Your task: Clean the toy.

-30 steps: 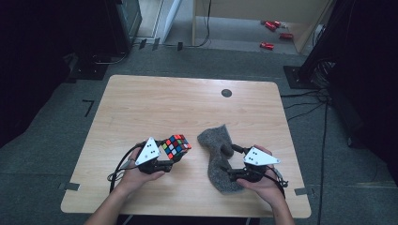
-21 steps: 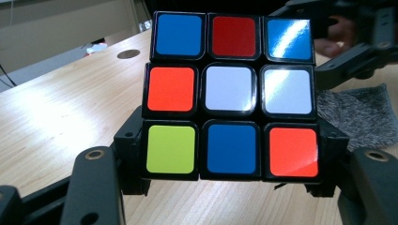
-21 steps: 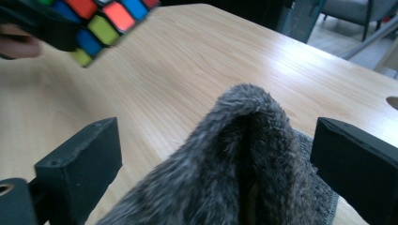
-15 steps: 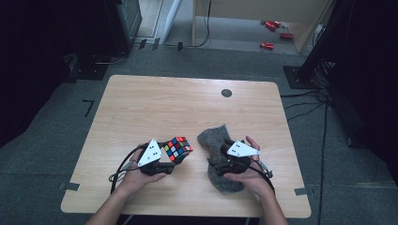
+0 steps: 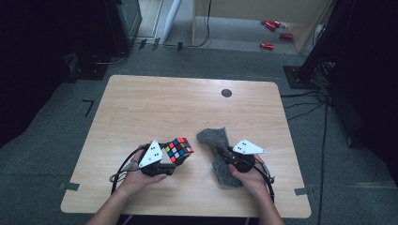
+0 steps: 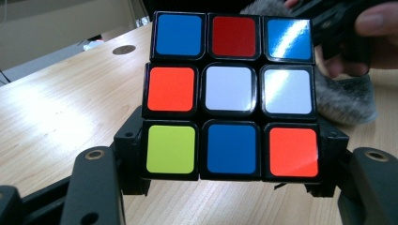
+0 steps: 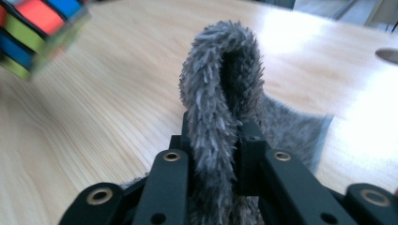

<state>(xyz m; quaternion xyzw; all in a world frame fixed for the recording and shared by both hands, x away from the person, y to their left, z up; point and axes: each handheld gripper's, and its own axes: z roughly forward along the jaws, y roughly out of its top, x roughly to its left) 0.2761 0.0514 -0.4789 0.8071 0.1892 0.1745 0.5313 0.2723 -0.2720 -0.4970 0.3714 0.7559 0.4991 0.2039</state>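
High view first: we see both of our hands at the near edge of the wooden table [image 5: 141, 103], with the left gripper [image 5: 165, 165] toward the near-left part and the right gripper [image 5: 231, 158] toward the near-right. Our left gripper holds the puzzle cube [image 5: 179, 149] clamped between its jaws, tilted and lifted a little off the tabletop. In the left gripper view the cube [image 6: 232, 96] faces us with blue, red, orange, white and green squares, its lower corners pinched by the black jaws. Our right gripper's jaws have just been closing, and in the right gripper view they sit narrow on a fold of the grey fuzzy cloth [image 7: 217, 93], which rises between them in an upright loop. From above, that cloth [image 5: 217, 149] lies just right of the cube, near it but apart, partly under our right hand [image 5: 248, 176].
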